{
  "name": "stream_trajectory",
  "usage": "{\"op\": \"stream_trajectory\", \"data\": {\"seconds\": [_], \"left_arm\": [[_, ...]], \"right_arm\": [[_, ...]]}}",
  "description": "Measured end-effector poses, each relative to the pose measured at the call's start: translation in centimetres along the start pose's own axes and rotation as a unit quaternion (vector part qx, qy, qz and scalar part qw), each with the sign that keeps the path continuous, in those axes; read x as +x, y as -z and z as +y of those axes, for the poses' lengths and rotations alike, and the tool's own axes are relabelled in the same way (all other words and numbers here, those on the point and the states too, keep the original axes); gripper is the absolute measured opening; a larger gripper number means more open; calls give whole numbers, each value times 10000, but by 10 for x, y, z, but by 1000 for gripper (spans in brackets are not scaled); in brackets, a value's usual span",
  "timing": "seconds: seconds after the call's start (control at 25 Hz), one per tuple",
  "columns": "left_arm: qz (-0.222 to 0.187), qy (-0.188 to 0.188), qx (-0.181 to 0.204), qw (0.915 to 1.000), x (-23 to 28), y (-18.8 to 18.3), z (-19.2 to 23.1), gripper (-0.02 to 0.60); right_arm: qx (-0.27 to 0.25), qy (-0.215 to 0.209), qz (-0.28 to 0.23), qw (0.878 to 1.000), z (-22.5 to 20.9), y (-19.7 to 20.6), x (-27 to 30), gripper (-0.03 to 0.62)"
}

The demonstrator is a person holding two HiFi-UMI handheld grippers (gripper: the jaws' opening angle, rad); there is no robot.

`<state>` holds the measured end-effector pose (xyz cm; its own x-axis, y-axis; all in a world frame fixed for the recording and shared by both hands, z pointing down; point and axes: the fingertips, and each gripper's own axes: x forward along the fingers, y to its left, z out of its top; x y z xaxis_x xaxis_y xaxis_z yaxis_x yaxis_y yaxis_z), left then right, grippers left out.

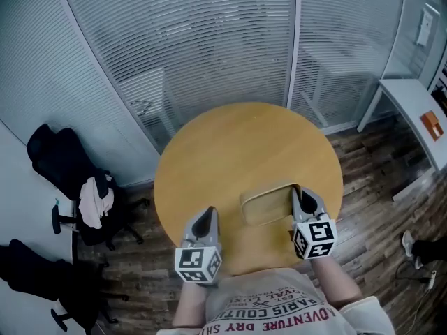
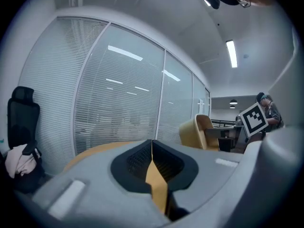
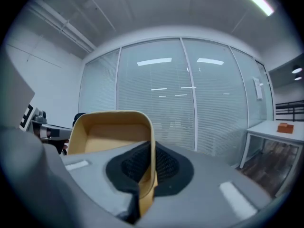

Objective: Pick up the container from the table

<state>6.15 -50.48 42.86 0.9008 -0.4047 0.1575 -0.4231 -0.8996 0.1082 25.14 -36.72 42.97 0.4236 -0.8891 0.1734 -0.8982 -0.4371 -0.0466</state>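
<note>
A tan, shallow rectangular container (image 1: 265, 202) hangs lifted over the round wooden table (image 1: 237, 138). My right gripper (image 1: 302, 199) is shut on its right rim. In the right gripper view the container's thin wall (image 3: 151, 141) runs between the black pads, and its open inside (image 3: 107, 134) faces left. My left gripper (image 1: 207, 220) hovers apart from the container on its left, shut with nothing in it. In the left gripper view the jaws (image 2: 152, 153) meet, and the container (image 2: 202, 129) shows to the right.
A glass wall with blinds (image 1: 209, 40) curves round behind the table. Black office chairs (image 1: 70, 180) with clothes on them stand at the left. A white desk (image 1: 419, 107) with an orange thing (image 1: 431, 124) stands at the right. The floor is dark wood.
</note>
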Motion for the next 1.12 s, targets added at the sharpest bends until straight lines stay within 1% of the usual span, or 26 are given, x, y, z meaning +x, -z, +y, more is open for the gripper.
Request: {"op": "stream_trajectory", "data": {"seconds": [0.12, 0.2, 0.32, 0.48, 0.68, 1.0, 1.12], "left_arm": [[-70, -29, 15, 10000, -5, -4, -7, 11], [-119, -35, 33, 9999, -8, -8, -11, 11], [-224, -51, 86, 9997, -12, -15, -15, 11], [-325, -75, 134, 9994, -17, -24, -12, 11], [-320, -50, 182, 9993, -15, -25, -17, 11], [-280, -34, 171, 9995, -11, -22, -17, 11], [-260, -36, 187, 9995, -8, -22, -18, 11]], "right_arm": [[31, -51, -275, 9996, 0, -11, -13, 6], [7, -9, -421, 9991, -3, -17, -18, 5], [-57, 23, -534, 9986, -4, -21, -23, 5], [-21, -23, -535, 9986, 1, -23, -20, 5], [-12, 61, -515, 9987, -5, -20, -20, 5], [34, -10, -419, 9991, -4, -14, -17, 5], [137, 10, -368, 9992, -7, -10, -14, 5]]}}
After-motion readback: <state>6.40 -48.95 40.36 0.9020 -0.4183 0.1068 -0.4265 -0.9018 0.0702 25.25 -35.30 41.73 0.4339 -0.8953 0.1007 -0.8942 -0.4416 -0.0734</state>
